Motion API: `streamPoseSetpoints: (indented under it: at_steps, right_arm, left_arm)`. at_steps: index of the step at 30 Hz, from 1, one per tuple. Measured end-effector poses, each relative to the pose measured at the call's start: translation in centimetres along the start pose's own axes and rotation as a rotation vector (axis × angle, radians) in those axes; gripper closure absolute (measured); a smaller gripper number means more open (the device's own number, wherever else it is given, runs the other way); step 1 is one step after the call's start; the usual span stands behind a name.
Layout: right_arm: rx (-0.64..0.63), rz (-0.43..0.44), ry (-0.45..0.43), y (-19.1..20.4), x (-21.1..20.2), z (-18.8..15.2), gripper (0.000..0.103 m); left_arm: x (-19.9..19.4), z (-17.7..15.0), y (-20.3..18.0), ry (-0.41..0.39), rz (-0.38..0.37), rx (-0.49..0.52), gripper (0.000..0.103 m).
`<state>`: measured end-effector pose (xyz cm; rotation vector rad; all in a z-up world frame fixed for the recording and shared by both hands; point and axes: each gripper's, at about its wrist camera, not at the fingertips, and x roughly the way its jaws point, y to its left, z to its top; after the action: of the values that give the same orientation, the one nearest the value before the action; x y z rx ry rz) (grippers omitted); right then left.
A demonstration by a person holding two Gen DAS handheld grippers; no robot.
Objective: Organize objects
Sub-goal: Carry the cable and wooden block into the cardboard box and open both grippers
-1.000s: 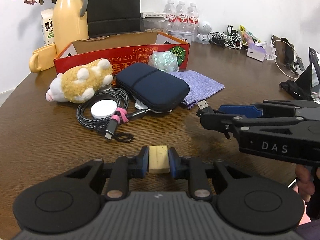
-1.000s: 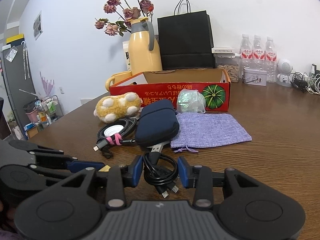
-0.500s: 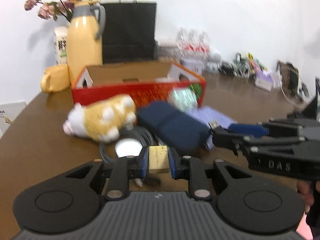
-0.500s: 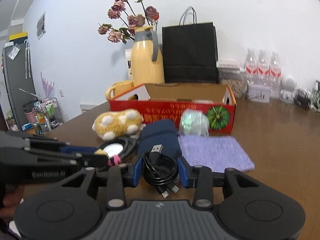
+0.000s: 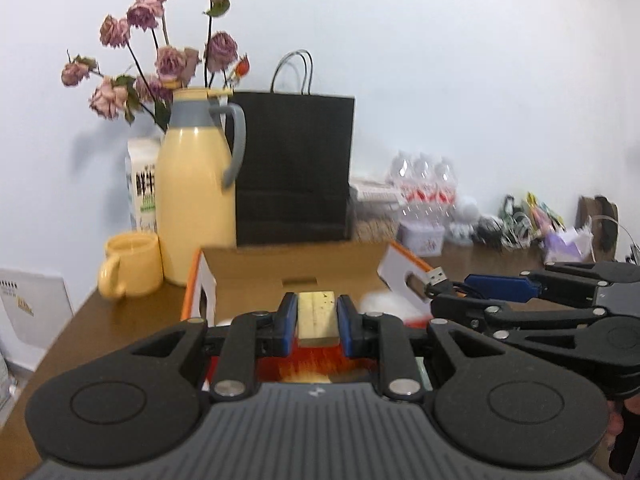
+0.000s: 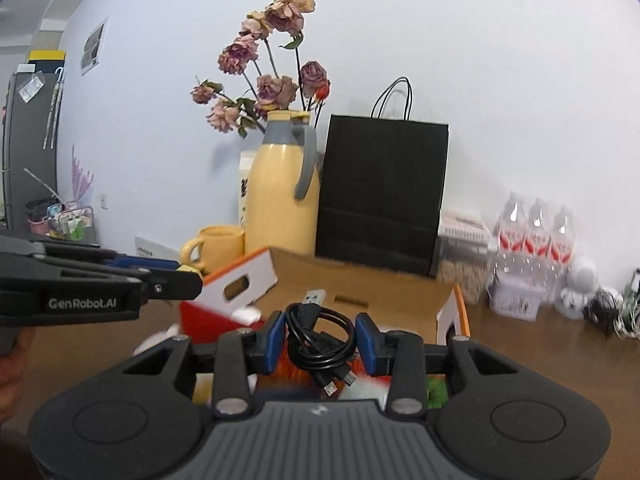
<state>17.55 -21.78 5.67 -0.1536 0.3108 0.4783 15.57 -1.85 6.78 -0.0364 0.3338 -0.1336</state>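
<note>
My left gripper [image 5: 318, 322] is shut on a small pale-yellow block [image 5: 317, 314], held in the air in front of the open red cardboard box [image 5: 292, 276]. My right gripper [image 6: 321, 338] is shut on a coiled black USB cable [image 6: 320, 340], whose plug sticks up above the coil. It hangs beside the left one, also facing the box [image 6: 360, 284]. In the left wrist view the right gripper [image 5: 452, 290] enters from the right with the USB plug at its tip. In the right wrist view the left gripper [image 6: 188, 274] enters from the left.
Behind the box stand a yellow thermos jug [image 5: 196, 200] with dried roses, a yellow mug [image 5: 130, 264], a milk carton and a black paper bag [image 5: 294, 168]. Water bottles [image 6: 536, 236], a white toy figure and tangled cables line the wall to the right. The brown table [image 6: 540, 360] runs right.
Both grippers have risen and moved toward the box with their loads. The plush toy, the dark pouch and the purple bag have dropped out of sight below the fingers.
</note>
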Motion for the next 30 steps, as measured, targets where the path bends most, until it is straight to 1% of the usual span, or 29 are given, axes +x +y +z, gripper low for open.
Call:
streamPoseSetpoints:
  at_steps: [4,9,12,14,17,24,27,28,29,30]
  right_arm:
    - [0.017,-0.007,-0.012,-0.2,3.2,1.7,0.066]
    - [0.043,-0.015,0.002,-0.6,8.0,2.9,0.066]
    - [0.062,-0.018,0.02,-0.8,11.0,3.1,0.066]
    - [0.081,-0.027,0.024,-1.0,12.5,2.8,0.066]
    - [0.084,-0.033,0.072,-1.4,14.4,1.8,0.066]
    - [0.096,-0.03,0.163,-1.8,16.7,0.0,0.066]
    - [0.096,-0.035,0.182,-1.8,16.8,-0.4,0.065]
    - [0.098,-0.034,0.186,-1.9,16.7,-0.4,0.065]
    - [0.098,-0.036,0.185,-1.9,16.6,-0.4,0.061]
    - [0.099,-0.04,0.184,-1.9,16.5,-0.4,0.047]
  left_arm:
    - [2.5,1.6,1.0,-0.028,0.007,-0.023,0.081]
    - [6.2,3.0,2.3,-0.034,0.021,-0.09,0.081]
    - [8.6,3.7,2.9,-0.01,0.033,-0.122,0.081]
    - [10.0,3.8,3.3,-0.002,0.058,-0.135,0.081]
    - [11.8,3.2,3.6,0.042,0.074,-0.123,0.081]
    - [14.6,1.4,4.2,0.142,0.1,-0.107,0.081]
    - [14.6,1.2,4.3,0.151,0.098,-0.107,0.08]
    - [14.6,1.2,4.2,0.148,0.104,-0.104,0.078]
    - [14.5,1.2,4.2,0.143,0.11,-0.1,0.068]
    - [14.4,1.2,4.2,0.138,0.112,-0.1,0.046]
